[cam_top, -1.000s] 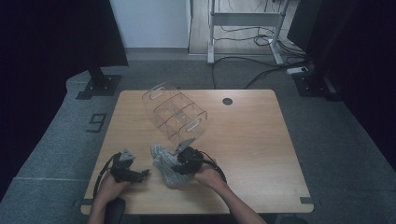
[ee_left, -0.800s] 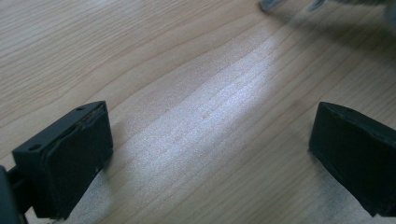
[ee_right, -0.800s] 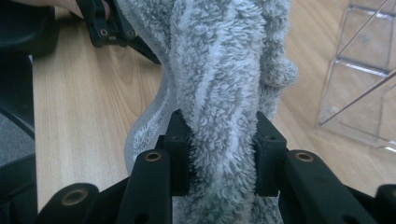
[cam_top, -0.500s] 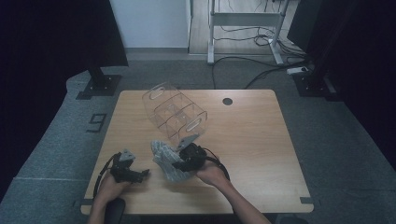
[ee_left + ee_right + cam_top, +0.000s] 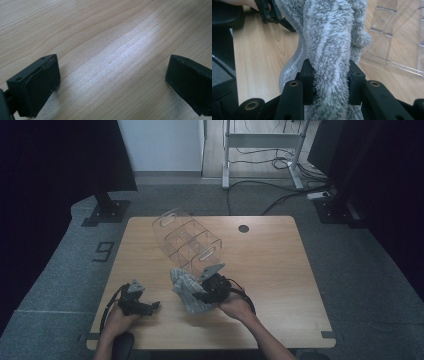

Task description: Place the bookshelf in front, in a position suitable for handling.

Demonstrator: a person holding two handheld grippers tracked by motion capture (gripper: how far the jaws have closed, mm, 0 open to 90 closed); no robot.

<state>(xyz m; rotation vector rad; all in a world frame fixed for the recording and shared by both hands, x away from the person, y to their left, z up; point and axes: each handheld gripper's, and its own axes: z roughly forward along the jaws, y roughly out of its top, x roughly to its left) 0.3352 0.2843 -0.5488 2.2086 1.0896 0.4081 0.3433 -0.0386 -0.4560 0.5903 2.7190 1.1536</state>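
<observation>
Lifting now: the right gripper (image 5: pixel 196 296) has carried the grey fluffy towel (image 5: pixel 186 289) a little up and toward the clear plastic organizer (image 5: pixel 187 241) since a second ago, its jaws pinched firmly on a thick bunch of pile. The towel's lower edge looks just about off the counter (image 5: pixel 280 270). The left gripper (image 5: pixel 150 306) rests near the front edge, jaws wide apart and empty. Next stop is probably the organizer.
</observation>
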